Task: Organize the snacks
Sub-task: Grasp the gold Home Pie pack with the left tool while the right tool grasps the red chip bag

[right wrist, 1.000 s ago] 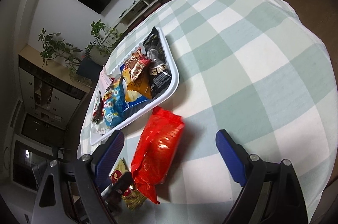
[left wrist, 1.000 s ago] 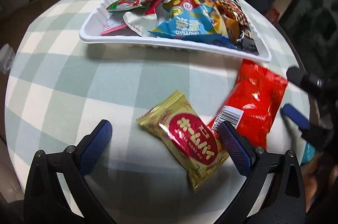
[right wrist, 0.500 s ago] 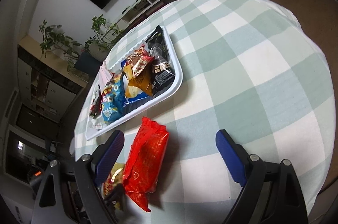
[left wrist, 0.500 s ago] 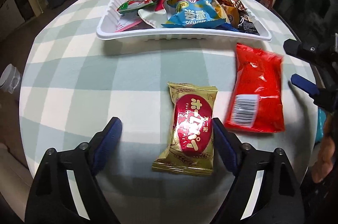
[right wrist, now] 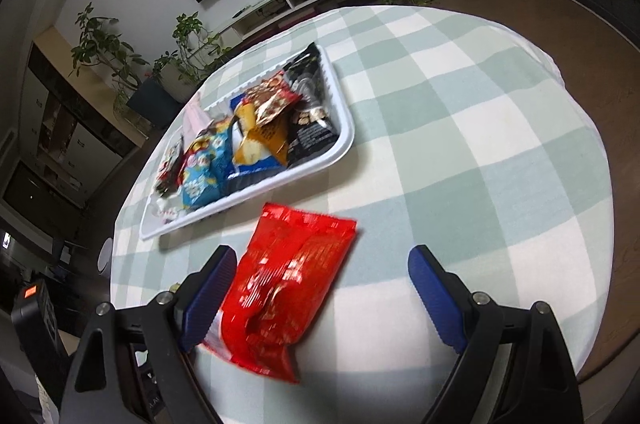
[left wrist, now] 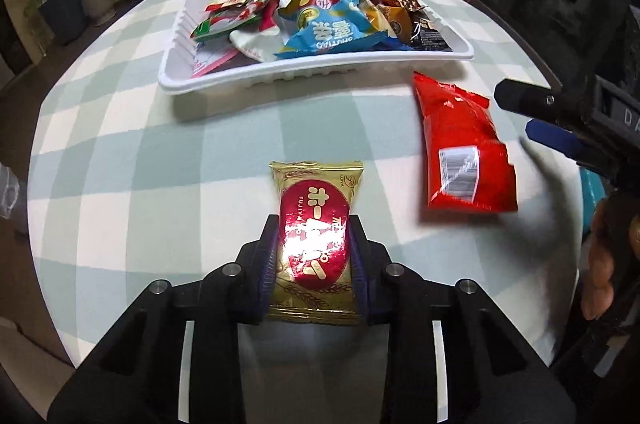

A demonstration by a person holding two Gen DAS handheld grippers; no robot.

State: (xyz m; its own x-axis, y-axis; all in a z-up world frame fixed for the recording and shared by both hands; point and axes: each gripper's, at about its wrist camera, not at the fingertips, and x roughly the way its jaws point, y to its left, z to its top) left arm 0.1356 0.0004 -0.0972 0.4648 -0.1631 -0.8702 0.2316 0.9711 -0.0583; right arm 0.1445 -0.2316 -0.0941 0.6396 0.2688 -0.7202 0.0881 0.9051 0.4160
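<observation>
My left gripper (left wrist: 313, 224) is shut on a gold snack pack with a red oval label (left wrist: 314, 224), which lies on the checked tablecloth. A red snack bag (left wrist: 464, 144) lies to its right. In the right wrist view the red bag (right wrist: 284, 288) sits between the blue pads of my open right gripper (right wrist: 320, 288), nearer the left pad. The right gripper also shows in the left wrist view (left wrist: 536, 116) at the right edge. A white tray (left wrist: 320, 72) full of several snack packs stands behind; it also shows in the right wrist view (right wrist: 344, 148).
The round table with green-and-white cloth (right wrist: 480, 128) drops off at its edges. Potted plants (right wrist: 188, 40) and a low TV cabinet stand beyond the table. A person's hand (left wrist: 608, 248) holds the right gripper.
My left gripper has moved forward and closed on the gold snack pack. My right gripper has come in around the red bag, which now lies between its pads.
</observation>
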